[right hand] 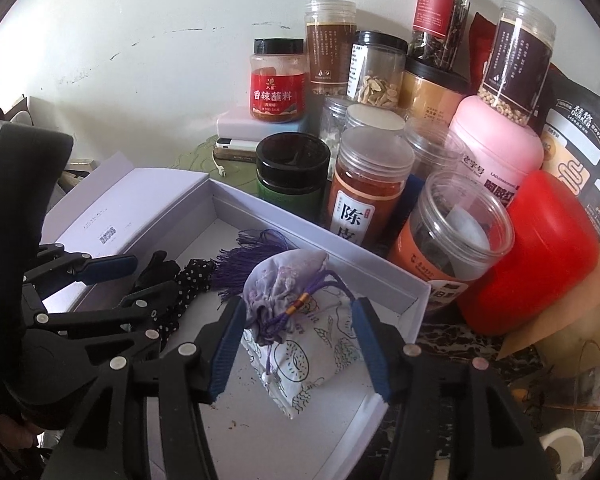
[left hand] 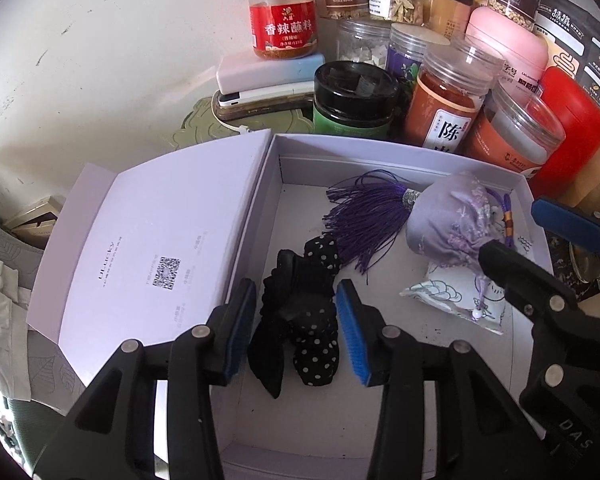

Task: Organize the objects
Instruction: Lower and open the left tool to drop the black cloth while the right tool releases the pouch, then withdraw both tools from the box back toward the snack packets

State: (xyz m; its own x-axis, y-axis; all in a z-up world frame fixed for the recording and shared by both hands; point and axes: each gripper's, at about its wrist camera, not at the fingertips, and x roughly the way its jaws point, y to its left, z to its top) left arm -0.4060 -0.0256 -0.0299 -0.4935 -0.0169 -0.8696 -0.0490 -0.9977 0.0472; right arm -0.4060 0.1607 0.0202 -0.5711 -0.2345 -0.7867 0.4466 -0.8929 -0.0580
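Left wrist view: the left gripper (left hand: 296, 328) stands part-open astride the black polka-dot cloth (left hand: 300, 320), pads clear of it, inside the white box (left hand: 400, 152). The right gripper (right hand: 300, 344) likewise straddles the lilac tasselled sachet (right hand: 284, 280), unclamped. Both items look delivered, so best lift straight up, keeping the pads off cords and tassel to avoid snagging.

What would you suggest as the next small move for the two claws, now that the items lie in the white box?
Probably lift both claws clear of the box. The left claw stands open around the black dotted cloth, and the right claw open around the purple sachet; neither pad seems to press, and both items rest on the box floor.
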